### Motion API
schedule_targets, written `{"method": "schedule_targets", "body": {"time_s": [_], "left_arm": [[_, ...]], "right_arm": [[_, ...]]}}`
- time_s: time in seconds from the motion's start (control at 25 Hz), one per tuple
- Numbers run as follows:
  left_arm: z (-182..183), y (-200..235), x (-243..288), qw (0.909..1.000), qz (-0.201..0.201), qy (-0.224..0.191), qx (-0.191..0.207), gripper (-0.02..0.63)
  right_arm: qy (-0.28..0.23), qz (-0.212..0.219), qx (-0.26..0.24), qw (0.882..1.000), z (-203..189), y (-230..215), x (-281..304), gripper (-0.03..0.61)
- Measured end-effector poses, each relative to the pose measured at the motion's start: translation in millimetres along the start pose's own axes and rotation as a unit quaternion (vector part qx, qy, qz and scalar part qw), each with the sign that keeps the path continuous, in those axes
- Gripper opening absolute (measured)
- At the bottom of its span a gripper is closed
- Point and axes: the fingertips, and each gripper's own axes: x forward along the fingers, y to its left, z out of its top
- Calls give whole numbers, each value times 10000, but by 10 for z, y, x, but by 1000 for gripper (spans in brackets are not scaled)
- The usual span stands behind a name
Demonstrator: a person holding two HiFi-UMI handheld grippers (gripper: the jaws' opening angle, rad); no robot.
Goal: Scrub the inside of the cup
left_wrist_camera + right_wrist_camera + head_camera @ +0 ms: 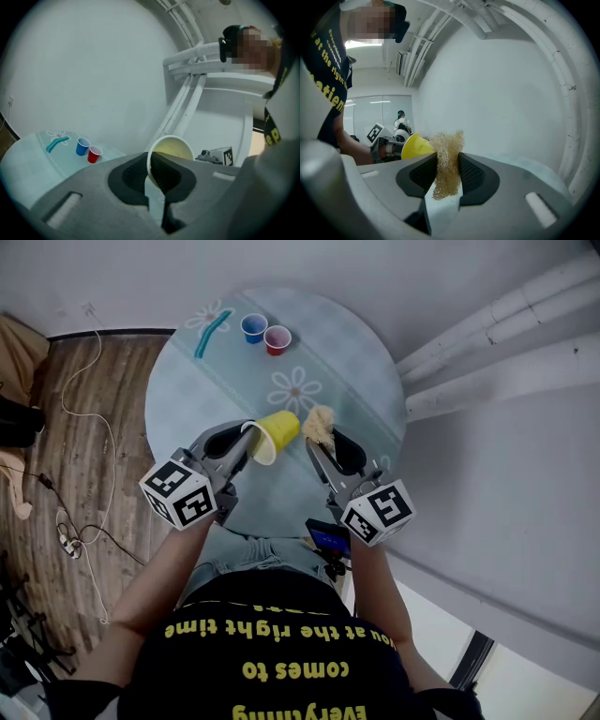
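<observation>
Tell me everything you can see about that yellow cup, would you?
The yellow cup looks like thin plastic, paler inside, with a white rim. It hangs above the table, tipped on its side, mouth toward the left gripper, whose jaws pinch its wall, one inside, one outside. Its base points at the tan scrubber beside it; whether they touch is unclear.
</observation>
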Motion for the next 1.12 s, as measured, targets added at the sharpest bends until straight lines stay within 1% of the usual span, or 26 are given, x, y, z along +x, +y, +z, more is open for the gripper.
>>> {"method": "schedule_targets", "body": {"time_s": [0.28,0.48,0.84,1.12], "left_arm": [[63,1,-30,9984,168,-43,538,17],[91,-20,-39,9957,224,-67,900,17],[136,7,-91,9899,445,-288,1314,17],[111,69,-95,9857,602,-397,1526,17]], "right_arm": [[-23,-23,8,10000,11,-19,5,137],[-51,-55,15,10000,31,-31,1,137],[-86,-88,5,9999,30,-37,-12,137],[-70,-111,25,9999,-1,-95,-29,137]]}}
